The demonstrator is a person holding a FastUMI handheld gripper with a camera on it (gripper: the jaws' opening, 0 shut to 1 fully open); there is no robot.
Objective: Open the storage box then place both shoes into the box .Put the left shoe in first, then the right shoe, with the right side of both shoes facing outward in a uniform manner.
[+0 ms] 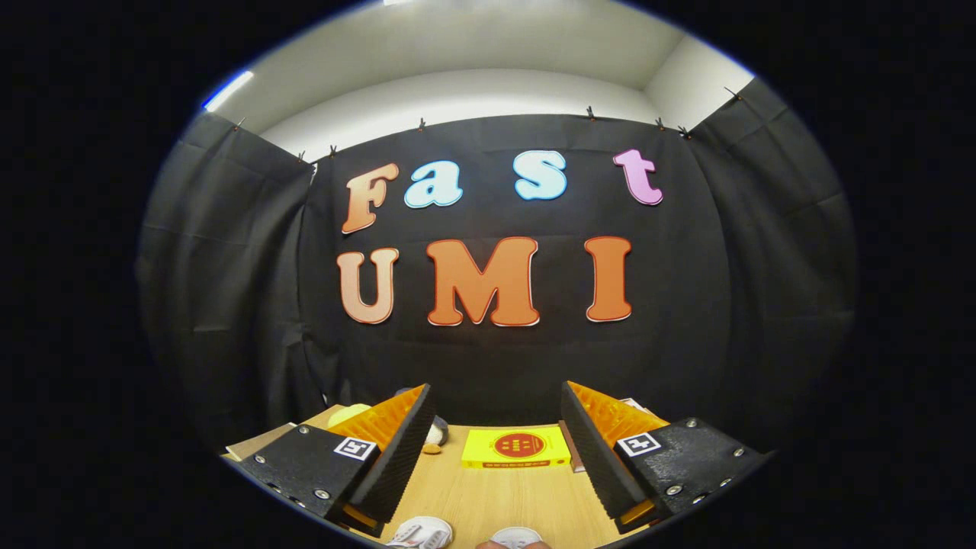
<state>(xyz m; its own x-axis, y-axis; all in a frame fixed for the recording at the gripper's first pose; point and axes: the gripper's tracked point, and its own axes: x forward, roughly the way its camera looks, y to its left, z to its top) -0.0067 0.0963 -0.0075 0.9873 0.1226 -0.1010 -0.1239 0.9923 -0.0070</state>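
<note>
We hold the gripper with jaws spread, empty; lower toward the yellow storage box and catch its lid edge squarely

Hovering above the pale wooden tabletop with the gripper spread wide, nothing sitting between the fingers, leaving an open lane of bare wood straight ahead. Blocking the far end of that lane: a flat yellow box with a red round emblem, lying just beyond the fingertips against the black cloth wall. Crowding the left flank: a pale yellow rounded object and a small grey-and-white item, partly hidden behind the left finger. Sitting at the near table edge, below the fingers: two white shoes, toes barely showing, a gap of wood lying between them.
</note>
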